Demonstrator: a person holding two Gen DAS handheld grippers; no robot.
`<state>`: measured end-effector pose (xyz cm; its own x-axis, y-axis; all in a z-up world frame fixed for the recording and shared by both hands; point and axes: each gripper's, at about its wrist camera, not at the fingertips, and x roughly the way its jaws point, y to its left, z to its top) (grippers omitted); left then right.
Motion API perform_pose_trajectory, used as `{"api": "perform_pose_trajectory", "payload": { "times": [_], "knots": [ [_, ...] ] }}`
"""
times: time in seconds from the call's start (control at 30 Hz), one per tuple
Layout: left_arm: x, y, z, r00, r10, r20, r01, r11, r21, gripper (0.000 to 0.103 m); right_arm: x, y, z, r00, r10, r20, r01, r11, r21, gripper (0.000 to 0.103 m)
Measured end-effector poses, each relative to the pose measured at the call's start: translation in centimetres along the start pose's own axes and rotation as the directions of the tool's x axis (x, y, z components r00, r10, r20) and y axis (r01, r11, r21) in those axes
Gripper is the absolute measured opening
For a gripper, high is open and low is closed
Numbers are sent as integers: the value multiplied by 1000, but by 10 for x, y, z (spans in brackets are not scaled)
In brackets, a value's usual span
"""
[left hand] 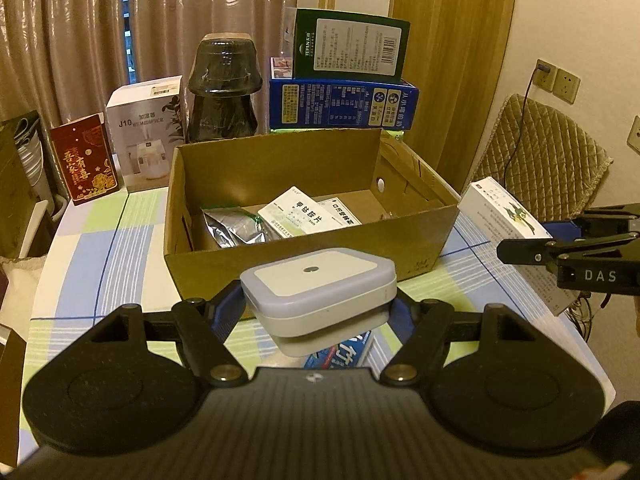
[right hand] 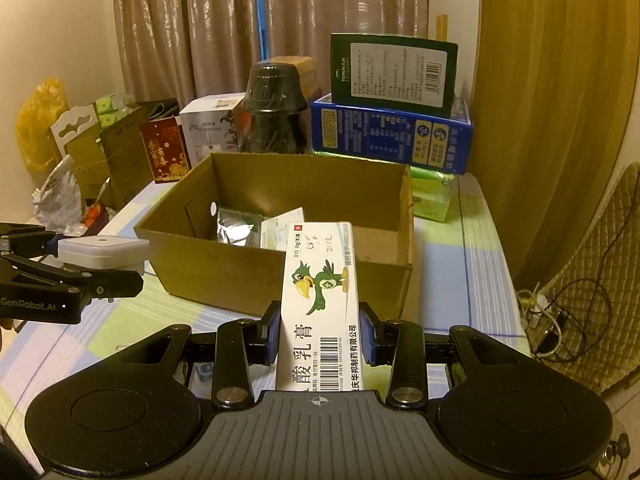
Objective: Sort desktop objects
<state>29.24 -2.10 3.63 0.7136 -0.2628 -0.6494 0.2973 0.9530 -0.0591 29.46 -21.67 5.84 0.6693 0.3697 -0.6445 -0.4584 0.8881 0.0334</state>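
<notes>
Your way into the box (left hand: 304, 240) from above is open. Its front wall (right hand: 224, 272) stands before both grippers. Packets (left hand: 288, 216) cover the floor's left; the right part appears bare. Stacked boxes (left hand: 344, 104) block behind.

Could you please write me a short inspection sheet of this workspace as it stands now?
Surface: checked pastel tablecloth.
Job's things: open brown cardboard box holding a silver foil pouch and white medicine packets.
Clutter: red gift box, white humidifier carton, stacked black bowls, blue carton, green-black carton.
Grippers: left claw shut on white square plastic night light; right claw shut on white parrot-printed ointment box.
Cables: black lead to wall socket.
Surroundings: beige curtains, quilted chair.
</notes>
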Motion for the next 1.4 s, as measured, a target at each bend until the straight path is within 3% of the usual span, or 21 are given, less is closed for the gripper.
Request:
{"api": "perform_pose_trajectory", "payload": {
  "times": [1.0, 1.4],
  "knots": [
    [33, 17, 22, 1000, -6, -21, 7, 1000, 29, 69, 35, -6, 32, 1000, 0, -18, -1, 999, -44, 36],
    [62, 48, 66, 999, 27, -19, -26, 999, 25, 69, 69, -19, 79, 1000, 11, -26, -12, 999, -41, 36]
  ]
}}
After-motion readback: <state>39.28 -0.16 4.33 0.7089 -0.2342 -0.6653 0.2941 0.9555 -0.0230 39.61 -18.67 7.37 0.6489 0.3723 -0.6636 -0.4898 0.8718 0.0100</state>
